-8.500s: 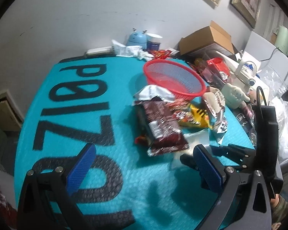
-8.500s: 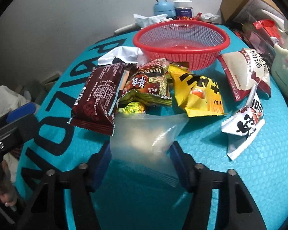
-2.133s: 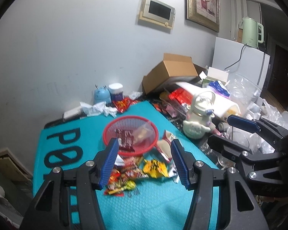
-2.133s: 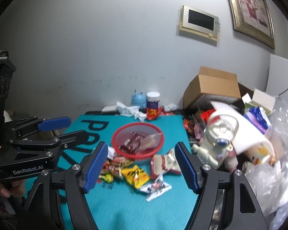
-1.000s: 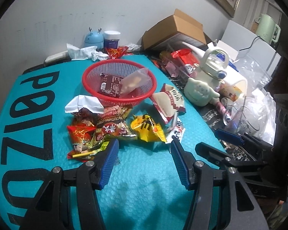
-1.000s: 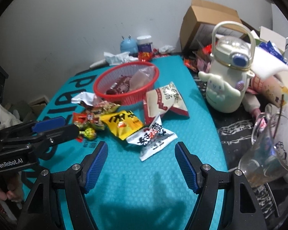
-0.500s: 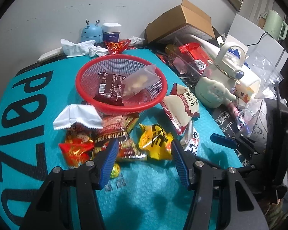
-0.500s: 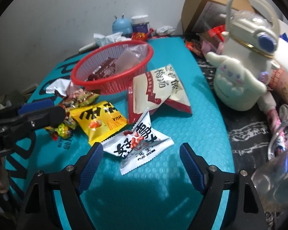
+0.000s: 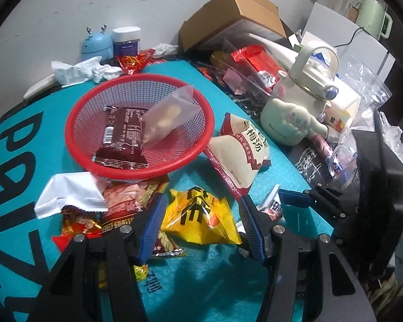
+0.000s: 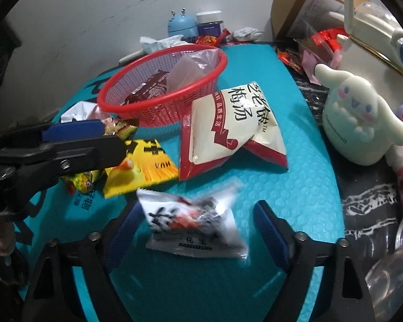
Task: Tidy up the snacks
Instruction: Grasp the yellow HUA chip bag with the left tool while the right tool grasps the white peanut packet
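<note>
Here the left gripper (image 9: 200, 224) straddles a crinkled yellow snack packet (image 9: 198, 218), jaws spread and unpressed — the right gripper (image 10: 196, 230), jaws just closing, brackets a white peanut packet (image 10: 193, 228) below the red mesh basket (image 10: 158, 107).

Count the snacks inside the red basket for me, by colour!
Brown packet: 1
Clear bag: 1
Total in the basket: 2
</note>
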`<state>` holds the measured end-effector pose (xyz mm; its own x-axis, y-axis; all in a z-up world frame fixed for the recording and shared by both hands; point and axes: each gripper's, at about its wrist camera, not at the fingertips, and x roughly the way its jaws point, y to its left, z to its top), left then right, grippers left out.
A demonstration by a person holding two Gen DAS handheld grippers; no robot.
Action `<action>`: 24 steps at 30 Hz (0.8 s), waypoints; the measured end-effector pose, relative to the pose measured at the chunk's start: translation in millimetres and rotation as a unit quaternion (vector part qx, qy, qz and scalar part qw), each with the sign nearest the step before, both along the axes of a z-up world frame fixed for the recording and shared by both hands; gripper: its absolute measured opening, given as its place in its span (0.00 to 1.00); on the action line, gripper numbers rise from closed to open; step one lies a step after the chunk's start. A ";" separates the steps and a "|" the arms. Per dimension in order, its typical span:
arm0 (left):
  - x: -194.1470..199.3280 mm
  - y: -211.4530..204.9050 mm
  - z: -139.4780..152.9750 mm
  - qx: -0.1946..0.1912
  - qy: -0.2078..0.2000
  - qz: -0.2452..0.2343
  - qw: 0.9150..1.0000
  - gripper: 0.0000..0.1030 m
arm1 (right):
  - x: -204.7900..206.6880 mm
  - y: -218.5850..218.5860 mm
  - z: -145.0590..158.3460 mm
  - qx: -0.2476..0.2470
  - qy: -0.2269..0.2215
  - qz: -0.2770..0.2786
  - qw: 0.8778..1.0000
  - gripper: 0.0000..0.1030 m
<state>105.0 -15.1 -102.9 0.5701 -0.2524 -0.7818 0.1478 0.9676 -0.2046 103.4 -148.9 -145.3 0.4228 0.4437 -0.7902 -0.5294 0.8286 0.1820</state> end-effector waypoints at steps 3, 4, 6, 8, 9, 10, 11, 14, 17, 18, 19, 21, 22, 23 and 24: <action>5.1 -5.7 -6.2 0.003 0.012 -0.008 1.000 0.54 | -3.7 0.1 -1.4 -0.007 -0.007 0.006 1.000 0.56; 7.3 -8.2 -9.4 0.006 0.019 -0.011 1.000 0.54 | -4.6 -0.6 -1.3 -0.008 -0.009 0.007 1.000 0.56; 10.7 -10.8 -14.1 0.009 0.029 -0.013 0.999 0.54 | -7.5 -4.0 -0.8 -0.009 -0.011 0.003 1.000 0.55; 12.7 -13.5 -17.8 0.011 0.033 -0.015 0.999 0.54 | -9.9 -8.7 0.0 -0.009 -0.012 -0.003 1.000 0.55; 13.5 -14.5 -19.5 0.012 0.036 -0.015 0.999 0.54 | -10.6 -12.3 1.1 -0.010 -0.013 -0.009 1.000 0.55; 14.3 -15.9 -21.9 0.012 0.041 -0.016 0.999 0.54 | -11.7 -15.0 2.0 -0.012 -0.014 -0.013 1.000 0.55; 14.7 -17.1 -23.1 0.014 0.042 -0.016 0.999 0.54 | -12.9 -17.8 3.0 -0.013 -0.015 -0.017 1.000 0.55; 13.5 -23.8 -24.5 0.039 0.038 -0.016 0.998 0.54 | -16.4 -27.7 5.5 -0.012 -0.016 -0.028 0.999 0.55; 12.3 -29.0 -26.8 0.063 0.033 -0.016 0.997 0.54 | -18.3 -34.0 6.1 -0.010 -0.013 -0.034 0.999 0.55; 11.9 -30.3 -27.5 0.070 0.033 -0.016 0.997 0.54 | -19.4 -36.6 6.0 -0.010 -0.013 -0.036 0.999 0.55; 11.4 -31.2 -27.9 0.074 0.031 -0.016 0.997 0.55 | -20.3 -38.7 5.8 -0.010 -0.012 -0.039 0.999 0.55; 10.6 -34.5 -31.2 0.080 0.038 -0.021 0.996 0.64 | -22.3 -42.6 6.0 -0.008 -0.012 -0.043 0.999 0.55; 9.7 -36.8 -33.4 0.086 0.039 -0.024 0.995 0.66 | -23.0 -44.1 6.2 -0.008 -0.012 -0.045 0.999 0.55; 8.8 -39.6 -34.8 0.094 0.039 -0.025 0.995 0.67 | -24.0 -46.0 6.6 -0.007 -0.011 -0.047 0.999 0.55; 7.9 -41.6 -36.0 0.102 0.038 -0.024 0.994 0.67 | -24.5 -46.9 6.9 -0.006 -0.012 -0.049 0.999 0.55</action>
<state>112.9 -56.7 -138.9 0.4979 -0.1103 -0.8602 0.1870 0.9822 -0.0177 78.9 -195.8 -138.4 0.4822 0.3898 -0.7846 -0.4504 0.8784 0.1596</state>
